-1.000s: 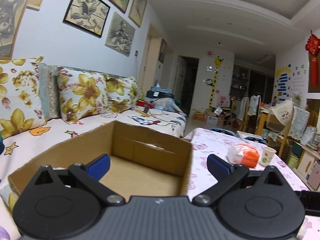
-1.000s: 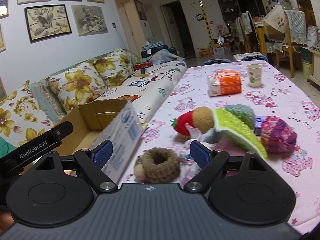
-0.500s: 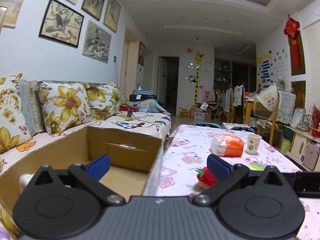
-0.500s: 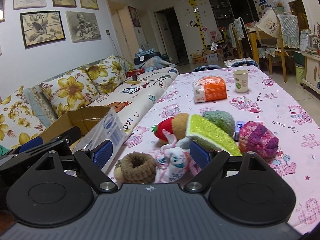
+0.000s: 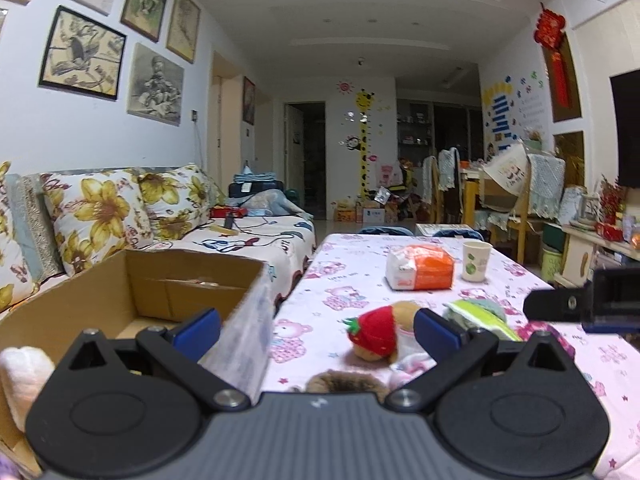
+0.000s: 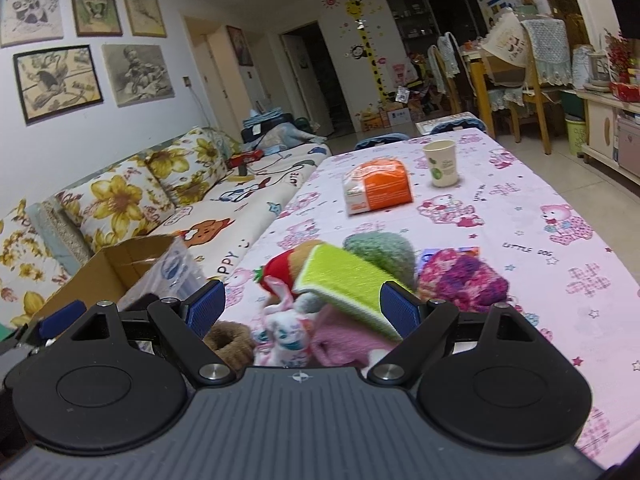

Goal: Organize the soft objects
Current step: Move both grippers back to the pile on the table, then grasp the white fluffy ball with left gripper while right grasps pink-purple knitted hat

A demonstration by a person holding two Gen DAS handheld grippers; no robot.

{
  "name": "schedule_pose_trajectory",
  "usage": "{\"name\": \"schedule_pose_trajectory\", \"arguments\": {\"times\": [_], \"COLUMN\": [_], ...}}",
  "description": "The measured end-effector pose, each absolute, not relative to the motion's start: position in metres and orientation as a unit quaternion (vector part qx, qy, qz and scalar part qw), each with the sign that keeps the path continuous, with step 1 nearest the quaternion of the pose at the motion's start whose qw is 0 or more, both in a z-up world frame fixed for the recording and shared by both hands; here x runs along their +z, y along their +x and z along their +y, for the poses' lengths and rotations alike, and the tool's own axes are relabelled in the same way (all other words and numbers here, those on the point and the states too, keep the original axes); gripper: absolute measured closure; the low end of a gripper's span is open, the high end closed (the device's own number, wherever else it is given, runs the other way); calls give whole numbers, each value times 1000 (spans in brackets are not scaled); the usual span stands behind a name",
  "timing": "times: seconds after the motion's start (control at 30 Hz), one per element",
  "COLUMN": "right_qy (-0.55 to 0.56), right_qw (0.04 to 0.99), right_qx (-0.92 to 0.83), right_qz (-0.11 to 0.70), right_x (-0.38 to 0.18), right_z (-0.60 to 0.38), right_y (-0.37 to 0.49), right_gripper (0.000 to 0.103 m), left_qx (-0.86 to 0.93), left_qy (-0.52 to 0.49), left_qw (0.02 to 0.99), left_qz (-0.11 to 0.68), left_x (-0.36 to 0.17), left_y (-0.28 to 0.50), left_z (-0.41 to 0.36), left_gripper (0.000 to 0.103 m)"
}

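The soft objects form one heap on the table (image 6: 500, 208), directly ahead of the right tongs (image 6: 303, 306). Between its blue pads (image 6: 206, 305) lie a pink-and-white bunny plush (image 6: 286, 332) and a pink cloth (image 6: 344, 344); a green sponge pad (image 6: 346, 280) slants across them toward the right pad. A brown ring plush (image 6: 230, 338) sits just inside the left pad. Beyond the pads lie a strawberry plush (image 6: 282, 270), a grey-green fuzzy ball (image 6: 380, 248) and, to the right, a purple knitted piece (image 6: 460, 280).

Right tongs: jaws spread wide, nothing gripped — the body is held low and roughly level, tilted slightly down over the heap.

Left tongs (image 5: 318, 326): jaws likewise spread wide and empty, held level, pointing down the room. Its left pad is in line with the near right wall of a cardboard box (image 5: 100, 292); its right pad is over the table, next to the strawberry plush (image 5: 374, 334). The top of the brown ring plush (image 5: 346, 380) shows just above the tong body. A white plush (image 5: 24, 380) rests in the box's near left corner, beside the left linkage.

The box stands to the left of both tongs, against the table edge, on a sofa (image 5: 248, 240) with floral cushions (image 5: 96, 216). Farther ahead on the table are an orange-and-white packet (image 6: 378, 190) and a paper cup (image 6: 441, 168), well apart from the heap.
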State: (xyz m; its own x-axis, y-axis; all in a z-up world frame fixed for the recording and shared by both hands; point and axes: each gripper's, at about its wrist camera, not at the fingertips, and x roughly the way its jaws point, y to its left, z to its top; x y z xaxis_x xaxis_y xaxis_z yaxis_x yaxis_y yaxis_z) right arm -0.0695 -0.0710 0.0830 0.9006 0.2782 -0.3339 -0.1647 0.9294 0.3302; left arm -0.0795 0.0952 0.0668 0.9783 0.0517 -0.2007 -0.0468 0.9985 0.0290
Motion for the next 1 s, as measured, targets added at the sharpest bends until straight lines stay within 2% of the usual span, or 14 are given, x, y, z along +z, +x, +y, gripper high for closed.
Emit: {"name": "schedule_pose_trajectory", "arguments": {"times": [0.57, 1.0], "right_qy": [186, 187], "right_qw": [961, 949], "right_qx": [39, 33], "right_qz": [200, 252], "right_x": [68, 47], "right_z": [-114, -119], "right_y": [-48, -18], "right_gripper": [0, 0], "left_qx": [-115, -176], "left_qy": [61, 80], "left_qw": [978, 958], "left_qz": [161, 214], "left_x": [41, 20], "left_y": [-79, -68], "left_z": [29, -14], "left_gripper": [1, 1]}}
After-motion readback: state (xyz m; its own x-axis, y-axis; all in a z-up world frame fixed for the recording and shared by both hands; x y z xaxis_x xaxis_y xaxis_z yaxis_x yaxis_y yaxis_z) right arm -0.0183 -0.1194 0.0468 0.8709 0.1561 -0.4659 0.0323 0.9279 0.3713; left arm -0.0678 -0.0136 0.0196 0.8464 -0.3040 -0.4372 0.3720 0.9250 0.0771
